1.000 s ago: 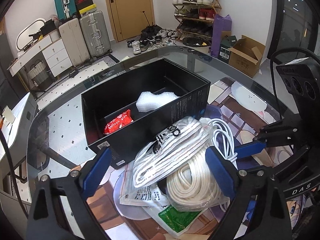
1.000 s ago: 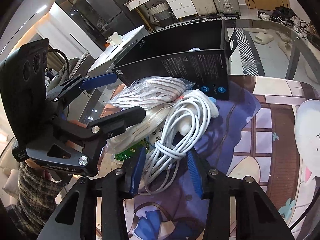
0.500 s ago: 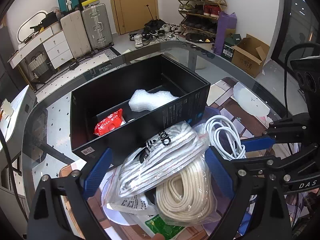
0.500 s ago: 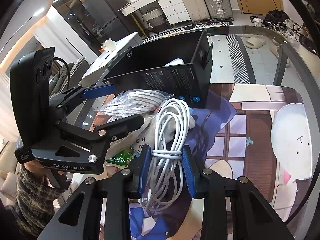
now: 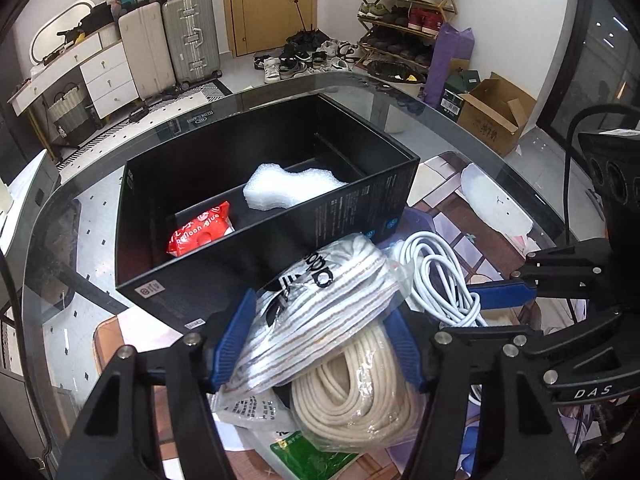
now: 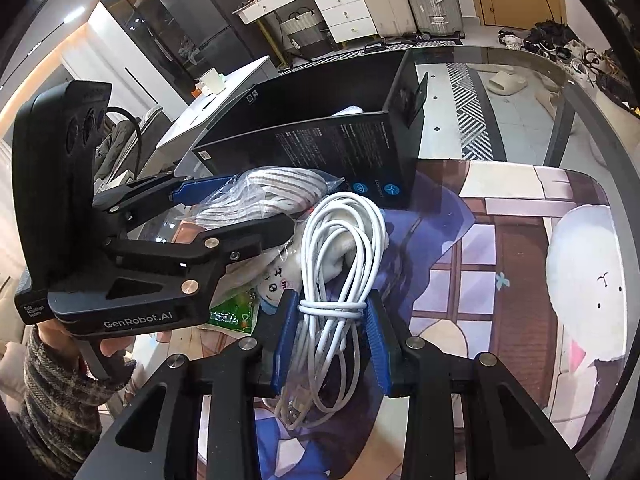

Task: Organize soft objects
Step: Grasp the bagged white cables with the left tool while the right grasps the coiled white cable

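My left gripper (image 5: 318, 344) is closing its jaws on a clear bag of striped white cloth (image 5: 320, 304), and both blue pads touch the bag's sides. Under that bag lies a bagged coil of cream rope (image 5: 352, 392). My right gripper (image 6: 331, 336) is shut on a coiled white cable (image 6: 340, 248) at its wrapped waist. Just behind the pile stands an open black box (image 5: 360, 208) holding a red packet (image 5: 200, 234) and a white foam piece (image 5: 288, 188). In the right wrist view the left gripper (image 6: 248, 208) holds the striped bag (image 6: 272, 188) beside the box (image 6: 320, 140).
Everything rests on a round glass table (image 5: 72, 208) with a printed mat (image 6: 500, 240) over its near part. A green packet (image 5: 308, 460) and a small white plush (image 6: 280, 276) lie under the pile. A hand in a plaid sleeve (image 6: 48, 392) holds the left gripper.
The left jaws have narrowed from wide apart until they meet the striped bag. The right jaws closed on the white cable, which now hangs bunched between them.
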{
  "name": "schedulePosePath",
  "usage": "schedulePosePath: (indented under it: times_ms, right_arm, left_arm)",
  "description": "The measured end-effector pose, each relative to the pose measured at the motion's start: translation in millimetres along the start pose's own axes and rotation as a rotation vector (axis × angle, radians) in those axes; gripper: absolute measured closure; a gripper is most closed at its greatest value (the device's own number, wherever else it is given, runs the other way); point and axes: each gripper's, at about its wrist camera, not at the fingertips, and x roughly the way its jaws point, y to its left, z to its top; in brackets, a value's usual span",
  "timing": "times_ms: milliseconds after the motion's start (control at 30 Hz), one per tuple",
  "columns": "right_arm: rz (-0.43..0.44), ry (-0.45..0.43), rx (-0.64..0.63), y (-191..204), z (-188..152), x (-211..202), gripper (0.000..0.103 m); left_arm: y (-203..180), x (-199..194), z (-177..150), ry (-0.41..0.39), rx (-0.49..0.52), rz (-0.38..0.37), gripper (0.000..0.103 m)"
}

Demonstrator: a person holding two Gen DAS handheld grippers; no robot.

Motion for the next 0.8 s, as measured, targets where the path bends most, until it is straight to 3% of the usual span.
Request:
schedulePosePath:
  times_ms: [100, 167, 367, 800]
  right_arm:
    - [-0.001, -0.002, -0.005, 1, 1, 0, 0.07]
    - [0.003, -0.004, -0.004, -2, -1, 0, 0.07]
    - [0.006, -0.012, -0.019, -1, -2, -1, 0.07]
    - [0.011, -0.058, -0.021, -4, -1, -19, 0.07]
  left_arm:
    - [0, -3, -1, -0.001, -0.012, 0.003, 0.05]
    - [-2, -7, -1, -0.012, -0.006, 0.004, 0.061]
    - [-1, -15, -1, -0.021, -0.025, -0.002, 0.073]
    - [14, -34, -7, -0.071, -0.123, -0.02, 0.078]
